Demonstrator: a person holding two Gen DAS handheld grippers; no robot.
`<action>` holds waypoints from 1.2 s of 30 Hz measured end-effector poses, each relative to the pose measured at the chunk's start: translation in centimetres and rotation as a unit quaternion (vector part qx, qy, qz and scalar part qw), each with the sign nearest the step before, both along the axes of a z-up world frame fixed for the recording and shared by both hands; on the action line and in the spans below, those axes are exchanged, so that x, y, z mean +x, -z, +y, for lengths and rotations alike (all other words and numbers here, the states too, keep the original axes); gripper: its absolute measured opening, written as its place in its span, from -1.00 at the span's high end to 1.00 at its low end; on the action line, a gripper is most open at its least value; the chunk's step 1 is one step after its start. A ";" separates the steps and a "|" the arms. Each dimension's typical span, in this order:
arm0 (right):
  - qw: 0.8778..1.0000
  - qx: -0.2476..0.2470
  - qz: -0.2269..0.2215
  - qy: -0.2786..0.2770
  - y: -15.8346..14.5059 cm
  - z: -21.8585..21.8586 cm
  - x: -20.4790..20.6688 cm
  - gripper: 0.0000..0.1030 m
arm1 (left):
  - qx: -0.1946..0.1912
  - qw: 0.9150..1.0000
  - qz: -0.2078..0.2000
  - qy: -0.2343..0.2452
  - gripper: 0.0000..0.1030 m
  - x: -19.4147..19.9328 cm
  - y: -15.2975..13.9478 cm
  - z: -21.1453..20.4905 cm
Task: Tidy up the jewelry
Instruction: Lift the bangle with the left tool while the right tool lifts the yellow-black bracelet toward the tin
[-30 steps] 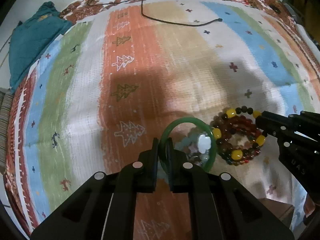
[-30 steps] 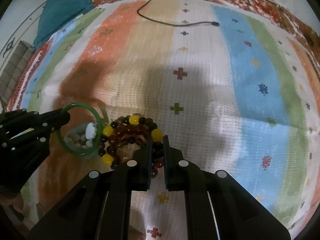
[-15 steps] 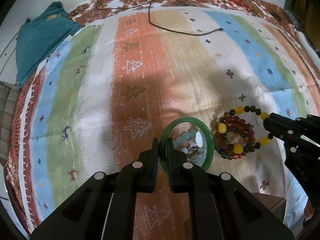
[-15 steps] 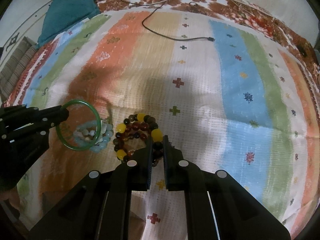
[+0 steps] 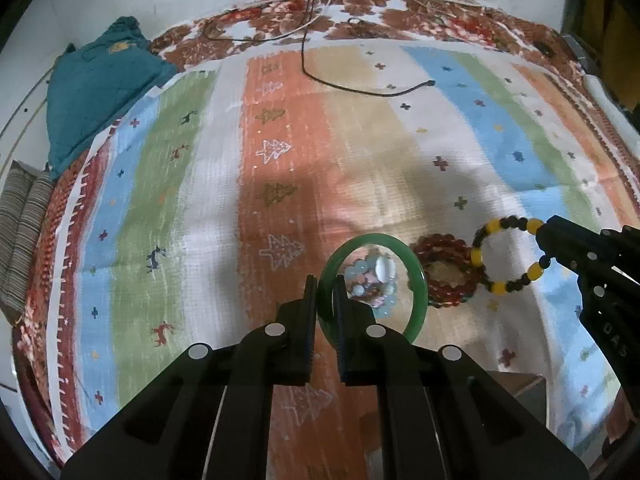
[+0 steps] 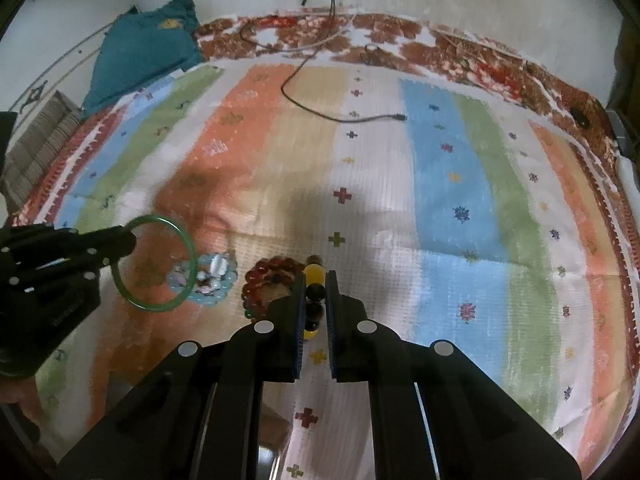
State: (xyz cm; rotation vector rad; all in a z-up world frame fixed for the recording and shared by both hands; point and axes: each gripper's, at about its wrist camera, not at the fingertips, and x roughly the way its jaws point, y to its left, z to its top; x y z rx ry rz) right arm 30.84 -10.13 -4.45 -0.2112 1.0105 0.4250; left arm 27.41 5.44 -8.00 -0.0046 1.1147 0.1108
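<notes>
Pinching the rim of a green bangle (image 5: pixel 416 300), the left gripper (image 5: pixel 324 300) has its fingers nearly closed on the band and holds the ring up over the striped cloth (image 5: pixel 192 200). Seen through the ring, a pale blue bead bracelet (image 5: pixel 374 280) lies on the cloth near its front edge. Just to the right of it rests a red bead bracelet (image 5: pixel 446 276), flat on the cloth.

The right gripper (image 6: pixel 314 300) is clamped on a yellow-and-dark bead bracelet (image 5: pixel 508 256), several of its beads caught between the fingers (from the left wrist view the loop hangs out from the fingertips, its lower edge beside the red one). Whether the two touch cannot be told.

Toward the far edge of the cloth lies a black cable (image 5: pixel 360 90), and a teal garment (image 5: pixel 100 88) sits at the far left corner.
</notes>
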 end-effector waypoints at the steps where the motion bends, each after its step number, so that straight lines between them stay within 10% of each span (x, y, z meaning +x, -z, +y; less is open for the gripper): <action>1: 1.000 0.001 -0.004 -0.001 -0.3 0.0 -0.3 0.80 | -0.001 1.000 -0.003 0.000 0.85 -0.2 -0.3 -0.1; 36: 0.993 0.054 -0.104 -0.027 -6.3 -1.6 -9.0 0.80 | -0.011 0.997 -0.078 0.010 0.85 -7.4 -5.4 -2.6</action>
